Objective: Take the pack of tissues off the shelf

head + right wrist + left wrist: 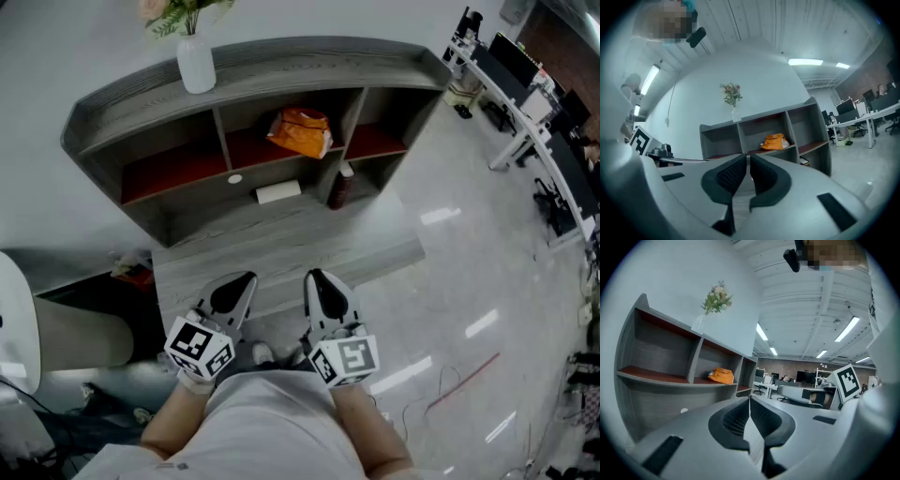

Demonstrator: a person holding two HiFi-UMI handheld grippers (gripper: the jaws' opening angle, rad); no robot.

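An orange pack of tissues (300, 132) lies in the middle compartment of the grey shelf (281, 66), which stands at the back of a grey desk (281, 239). The pack also shows in the left gripper view (721, 376) and in the right gripper view (774, 141). My left gripper (247, 279) and right gripper (314, 275) hover side by side over the desk's near edge, well short of the shelf. Both are shut with nothing between the jaws: the left gripper (749, 399) and the right gripper (747, 157) each show their pads together.
A white vase with flowers (195, 58) stands on the shelf top. On the desk below the shelf lie a white box (278, 192), a small white disc (234, 178) and a dark bottle (339, 187). Office desks (525, 103) stand at the right, a white chair (14, 319) at the left.
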